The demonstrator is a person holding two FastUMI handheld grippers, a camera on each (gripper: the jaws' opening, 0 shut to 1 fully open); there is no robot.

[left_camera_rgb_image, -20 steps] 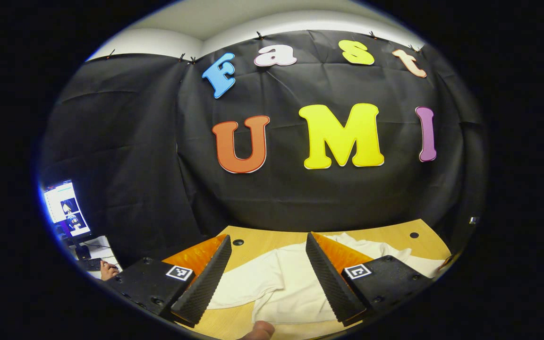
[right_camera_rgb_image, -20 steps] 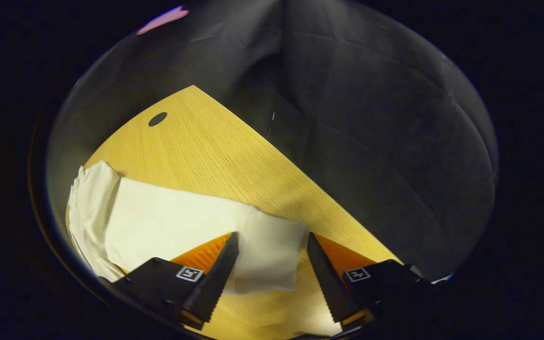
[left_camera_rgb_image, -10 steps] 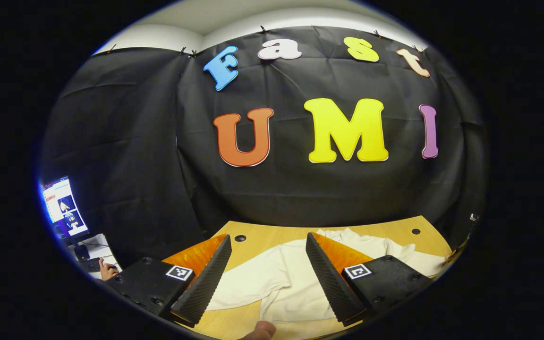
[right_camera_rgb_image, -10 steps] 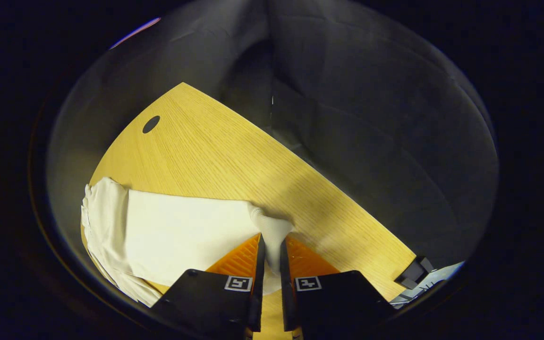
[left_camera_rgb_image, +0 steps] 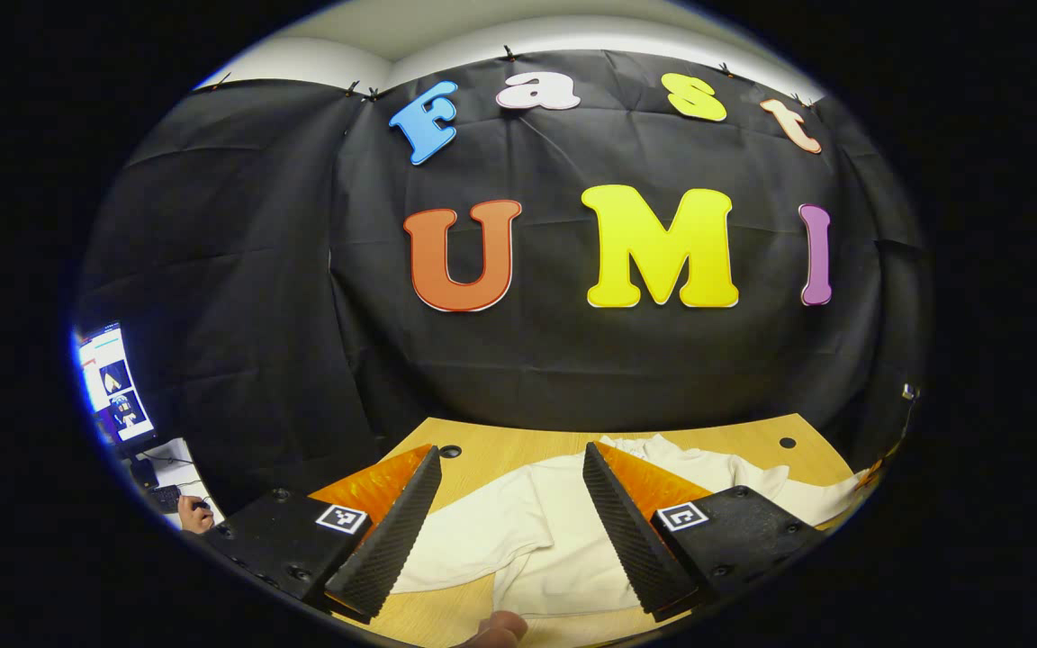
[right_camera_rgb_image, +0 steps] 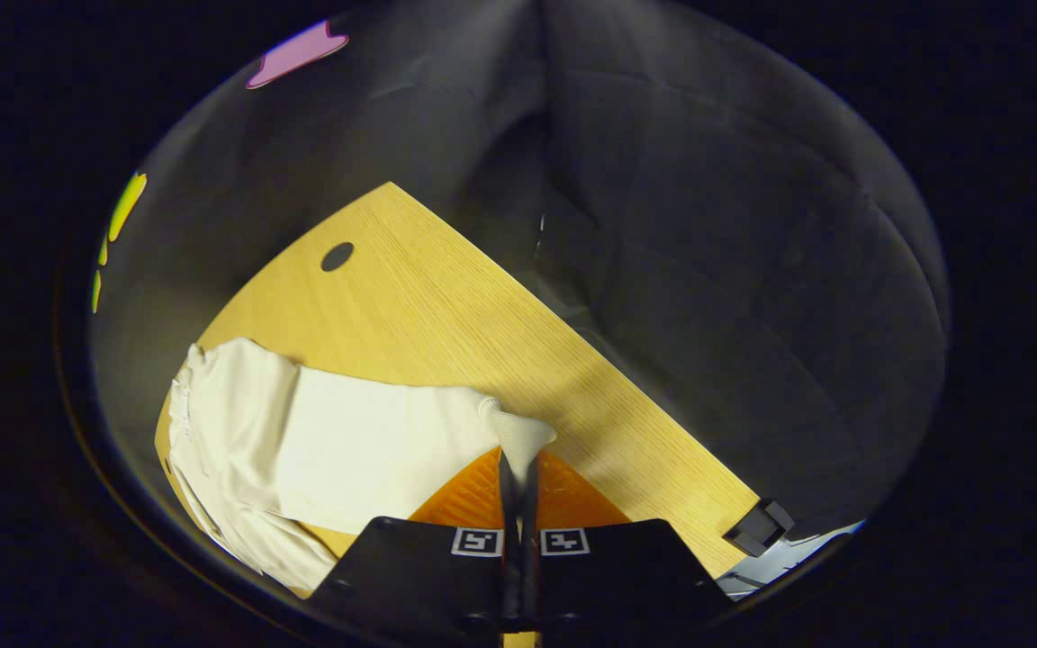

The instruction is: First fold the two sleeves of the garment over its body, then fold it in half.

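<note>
Right gripper [right_camera_rgb_image: 517, 450] is sitting at bottom centre of the right gripper view, jaws pressed together on the cuff end of the white garment's sleeve [right_camera_rgb_image: 374, 436]; a small tuft of cloth is poking out just above the fingertips. The sleeve is stretching from the jaws toward the left of the frame, where the bunched body of the garment [right_camera_rgb_image: 221, 450] is lying at the lower left on the wooden table [right_camera_rgb_image: 446, 306]. A dark round hole [right_camera_rgb_image: 337, 256] is showing in the tabletop at upper left of the wood. A small black block [right_camera_rgb_image: 757, 529] is sitting at the table edge, lower right.

Left gripper [left_camera_rgb_image: 511, 463] is hanging at the bottom of the left gripper view, jaws wide apart and holding nothing. The garment [left_camera_rgb_image: 536, 531] is lying on the table [left_camera_rgb_image: 500, 447] in the gap between and beyond the fingers, running off to lower right. A fingertip [left_camera_rgb_image: 496, 627] is peeking in at the bottom edge. A lit monitor [left_camera_rgb_image: 113, 387] is glowing at far left.
</note>
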